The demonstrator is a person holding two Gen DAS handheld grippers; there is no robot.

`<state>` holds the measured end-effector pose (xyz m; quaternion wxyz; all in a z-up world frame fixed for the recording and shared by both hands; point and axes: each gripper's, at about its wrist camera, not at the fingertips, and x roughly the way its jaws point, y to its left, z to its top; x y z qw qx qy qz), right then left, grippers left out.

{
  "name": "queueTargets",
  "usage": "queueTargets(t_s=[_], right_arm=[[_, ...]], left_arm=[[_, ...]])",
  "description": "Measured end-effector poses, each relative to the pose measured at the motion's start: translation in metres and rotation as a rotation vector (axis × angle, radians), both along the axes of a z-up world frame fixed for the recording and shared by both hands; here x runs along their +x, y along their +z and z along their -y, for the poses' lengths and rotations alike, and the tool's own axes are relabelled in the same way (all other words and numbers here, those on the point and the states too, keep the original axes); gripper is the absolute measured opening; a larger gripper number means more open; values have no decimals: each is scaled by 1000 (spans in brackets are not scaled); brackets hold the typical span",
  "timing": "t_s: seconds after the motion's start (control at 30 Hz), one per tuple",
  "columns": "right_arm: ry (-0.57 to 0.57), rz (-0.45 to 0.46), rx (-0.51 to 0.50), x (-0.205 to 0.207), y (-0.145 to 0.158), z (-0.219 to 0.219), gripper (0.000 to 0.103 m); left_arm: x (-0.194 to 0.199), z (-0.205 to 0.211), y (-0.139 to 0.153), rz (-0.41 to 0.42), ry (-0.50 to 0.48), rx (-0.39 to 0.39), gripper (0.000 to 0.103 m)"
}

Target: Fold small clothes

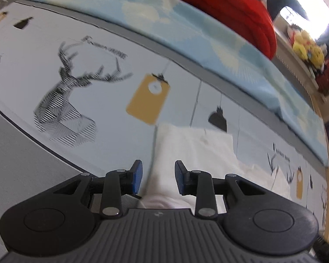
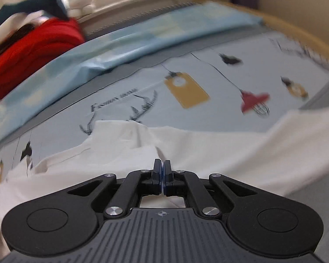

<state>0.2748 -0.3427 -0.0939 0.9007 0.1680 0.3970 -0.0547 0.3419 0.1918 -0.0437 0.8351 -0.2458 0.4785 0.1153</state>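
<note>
Your left gripper [image 1: 158, 177] sits nearest the lens, jaws apart, nothing between them. White garment [image 1: 193, 151] lies just ahead of those fingers, on the printed sheet [image 1: 111, 50]; one folded edge points away from you toward the black lamp print.

Your right gripper [image 2: 163, 175]: jaws pressed together. Cannot tell whether any cloth is pinched; the garment [image 2: 186, 146] spreads under and ahead of the tips, rumpled, with a raised fold just beyond them.

Beyond the garment, a yellow tag print [image 2: 186, 89] and deer print [image 1: 63, 92] on the sheet. Past those, a light blue blanket [image 1: 186, 28] along the sheet's far edge; a red cloth pile [image 1: 230, 6] rests on it. No containers made out.
</note>
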Motion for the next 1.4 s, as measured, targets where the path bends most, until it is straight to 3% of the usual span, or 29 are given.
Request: queueTargets(t_s=[0.17,0.27,0.33,0.37,0.47,0.6,0.7,0.77,0.8,0.83,0.93,1.07,1.13,1.23,1.27,1.4], right_arm=[[53,196,-58,-13,29,-10,0],[23,70,-55,-2,10,-5,1],[3,-97,-99,9,-12,-2,8],[-41,-123,-94,8,-17,4,9],[-98,-74,-30,2,-9,14,11],[-9,33,96,1,4,5,29],[82,-84,209,10,-16,-1,38],[62,-210,144,16,-34,-4,37],[31,-247,102,16,-41,-2,37],[4,-258,88,15,-43,2,37],[-57,-231,128,14,-34,19,37],[-139,-155,88,8,-18,45,38],[-173,-139,109,2,-17,63,38],[-218,-128,111,-10,-15,86,38],[-238,-125,111,-11,-16,96,38],[-351,-114,125,-27,-16,142,38]], left_arm=[[4,19,-19,-37,-80,-9,34],[3,28,-39,-92,-105,16,34],[0,32,-57,-181,-127,53,34],[-1,33,-64,-226,-139,77,33],[-7,31,-68,-264,-117,110,33],[-9,46,-46,-187,-100,158,32],[-7,56,-51,-185,-116,78,32],[-11,46,-78,-301,-43,-60,32],[-14,42,-87,-338,5,-64,21],[-16,39,-88,-340,32,-36,14],[-16,50,-59,-264,34,82,14],[-16,77,-38,-107,-29,24,20],[-14,90,-48,-129,-50,35,20],[-16,88,-77,-294,-8,-1,20],[-21,85,-83,-316,31,-30,20],[-20,95,-57,-215,28,-27,22]])
